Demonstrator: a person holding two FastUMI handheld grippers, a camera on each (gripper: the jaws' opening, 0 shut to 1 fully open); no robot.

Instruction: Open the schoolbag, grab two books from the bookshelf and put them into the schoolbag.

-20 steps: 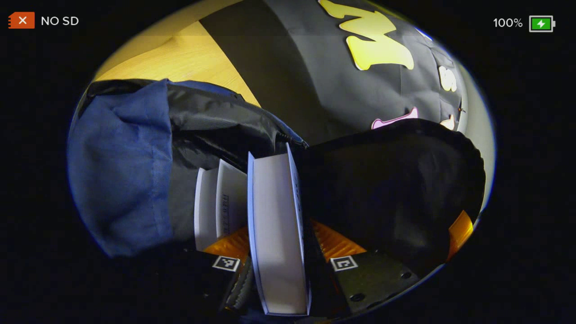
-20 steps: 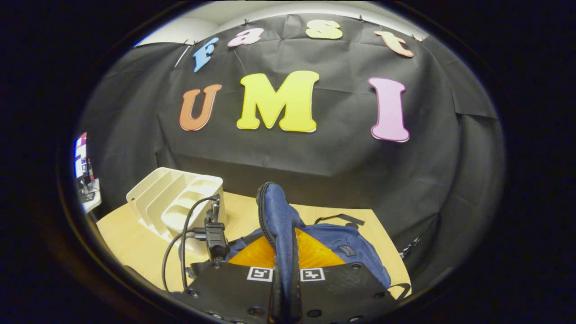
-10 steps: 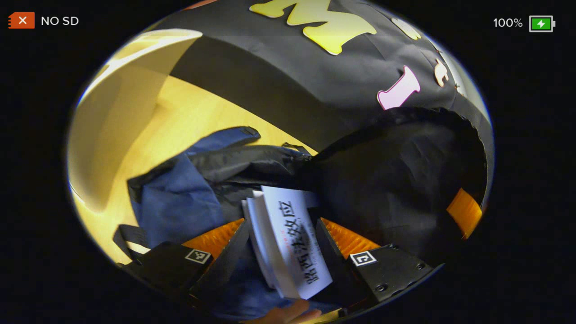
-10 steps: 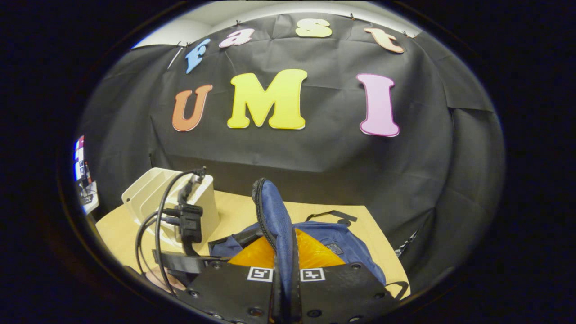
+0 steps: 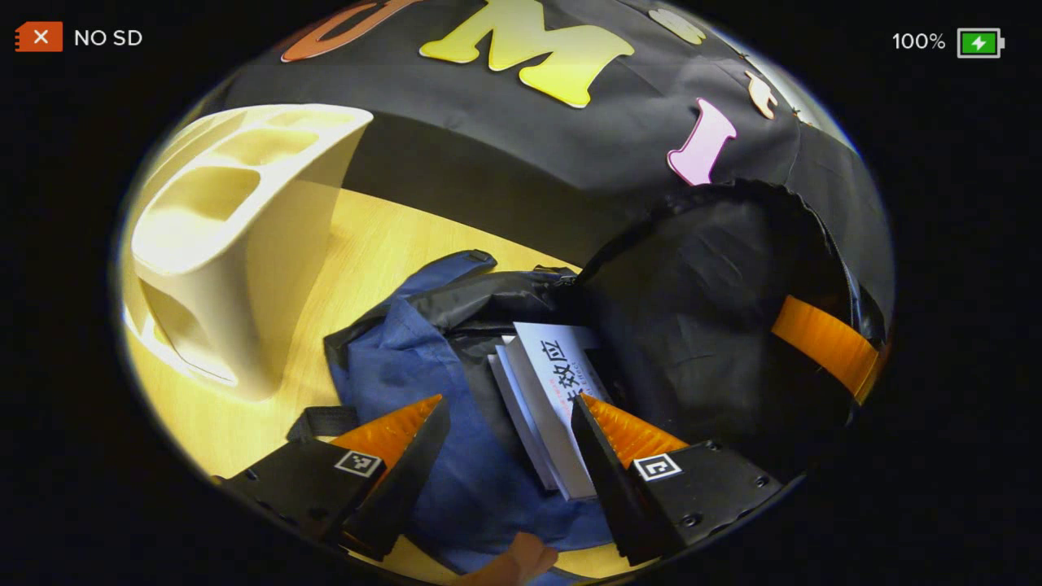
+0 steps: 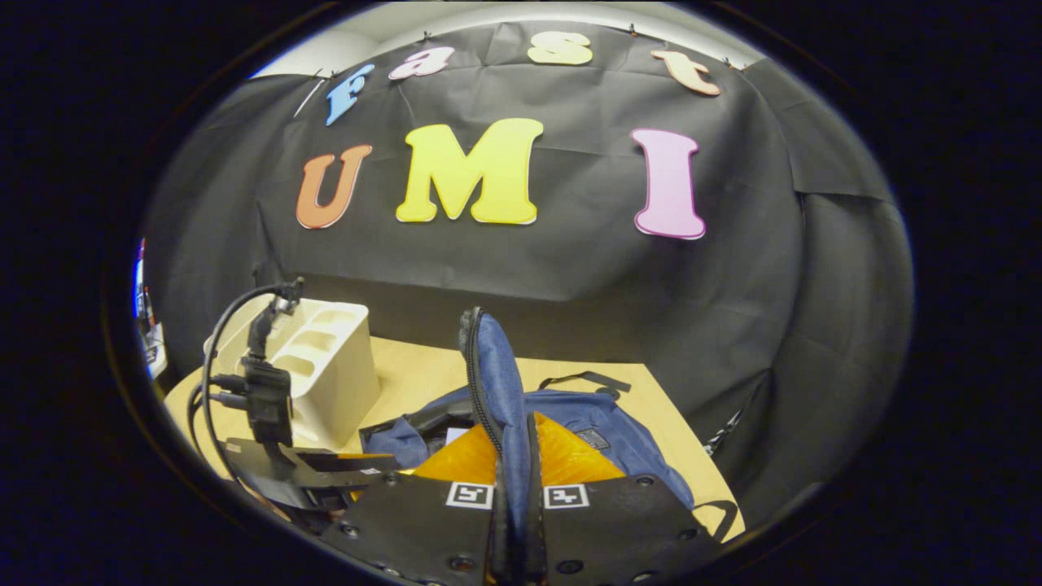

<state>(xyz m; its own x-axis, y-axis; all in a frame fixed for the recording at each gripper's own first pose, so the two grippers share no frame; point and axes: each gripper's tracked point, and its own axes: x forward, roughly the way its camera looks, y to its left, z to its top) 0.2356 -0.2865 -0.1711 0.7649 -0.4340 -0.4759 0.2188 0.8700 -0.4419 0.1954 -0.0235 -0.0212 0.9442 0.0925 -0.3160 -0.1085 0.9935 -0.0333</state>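
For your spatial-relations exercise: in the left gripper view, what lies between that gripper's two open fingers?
In the left gripper view, the open schoolbag with two books inside lies between the left gripper's fingers.

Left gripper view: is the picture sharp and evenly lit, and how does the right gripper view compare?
Left gripper view: sharp, warm light on the table, fisheye bends the bookshelf, and the schoolbag interior is very dark. Right gripper view: sharp, dimmer overall, and the flap looms large up close.
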